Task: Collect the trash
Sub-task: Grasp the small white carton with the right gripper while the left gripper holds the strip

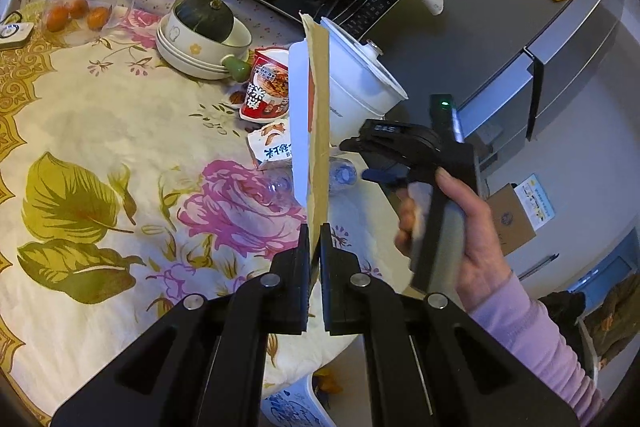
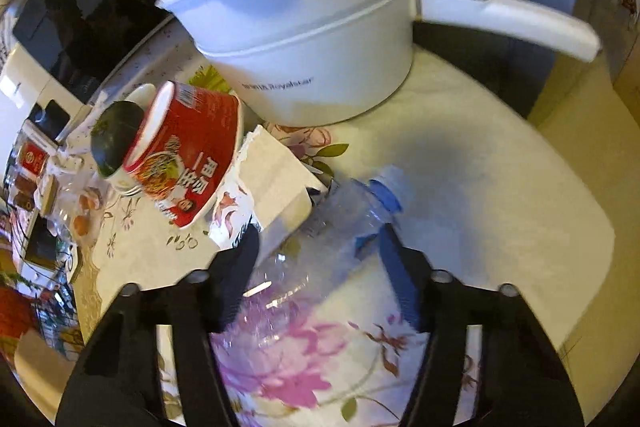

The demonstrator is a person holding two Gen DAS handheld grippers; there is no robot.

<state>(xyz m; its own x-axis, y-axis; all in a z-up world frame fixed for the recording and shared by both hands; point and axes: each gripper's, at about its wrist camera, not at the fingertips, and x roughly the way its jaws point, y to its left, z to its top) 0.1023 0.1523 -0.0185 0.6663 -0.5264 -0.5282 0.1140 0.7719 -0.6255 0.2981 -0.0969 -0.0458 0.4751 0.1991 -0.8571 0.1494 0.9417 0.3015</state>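
Left wrist view first: my left gripper [image 1: 315, 239] is clamped tight on a flat piece of brown-and-white cardboard packaging [image 1: 314, 131], pinched at its bottom edge so the sheet stands straight up from the fingers, long axis running away from me. So that piece of trash is already in hand. Past it on the floral tablecloth [image 1: 120, 131] I can see the red instant noodle cup [image 1: 266, 89] tipped on its side, a torn white snack wrapper [image 1: 272, 145], and the crushed clear plastic bottle with a blue cap [image 1: 340, 173] lying flat. My right hand [image 1: 464, 223] is over there holding the right gripper [image 1: 352, 157], whose tip sits right by the bottle, so that side is clearly the nearer one for it.

Right wrist view: the fingers are spread wide with the bottle [image 2: 320, 247] lying between them, the blue-padded one [image 2: 400, 279] along one flank and the other one [image 2: 240, 267] along the opposite flank. The bottle's long axis points forward and a bit right, cap end [image 2: 386, 195] away from me toward the white electric pot with a long handle [image 2: 304, 39]. It's blurry, so I can't tell if the pads are touching plastic yet. I'd say the next thing is squeezing across the body, which is the narrow way, so the line-up looks decent. Thin crushed plastic might squirm out though.
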